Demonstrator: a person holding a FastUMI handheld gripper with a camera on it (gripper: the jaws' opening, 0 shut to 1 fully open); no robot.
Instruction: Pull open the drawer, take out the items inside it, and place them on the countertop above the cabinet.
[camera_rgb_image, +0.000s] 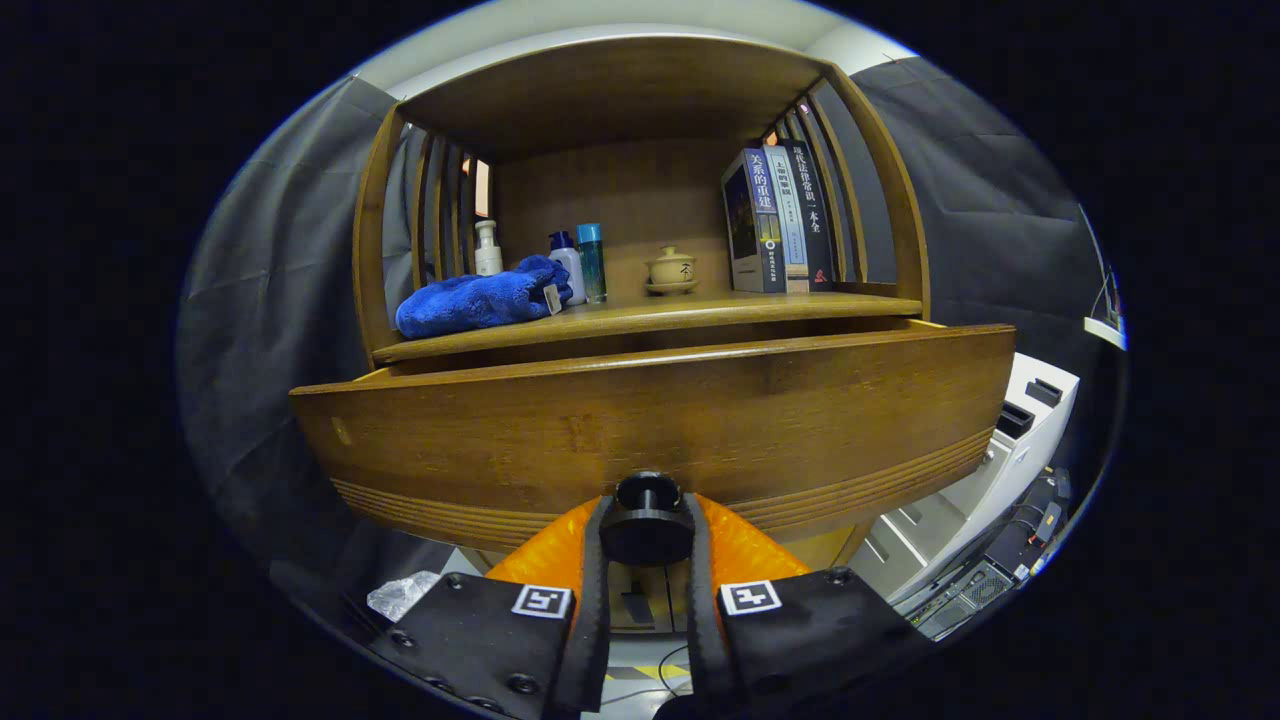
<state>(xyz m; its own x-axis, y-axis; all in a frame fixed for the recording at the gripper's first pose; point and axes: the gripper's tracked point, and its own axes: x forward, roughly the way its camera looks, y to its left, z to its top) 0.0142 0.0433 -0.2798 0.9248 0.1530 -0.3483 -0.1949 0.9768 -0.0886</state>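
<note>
Both hand-held gripper (646, 520) fingers clamp drawer (660, 420) knob (647, 525).

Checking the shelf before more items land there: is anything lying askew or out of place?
Only the blue towel: it lies crumpled at the countertop's front edge, in front of the bottles. The teapot and books stand upright. The gripper is shut on the drawer knob.

- We are seeing soft, even light falling on the drawer front (650, 420).
- Fisheye distortion is bowing the shelf (640, 315) edges.
- The near fingers (590, 600) are looking slightly blurred.
</note>
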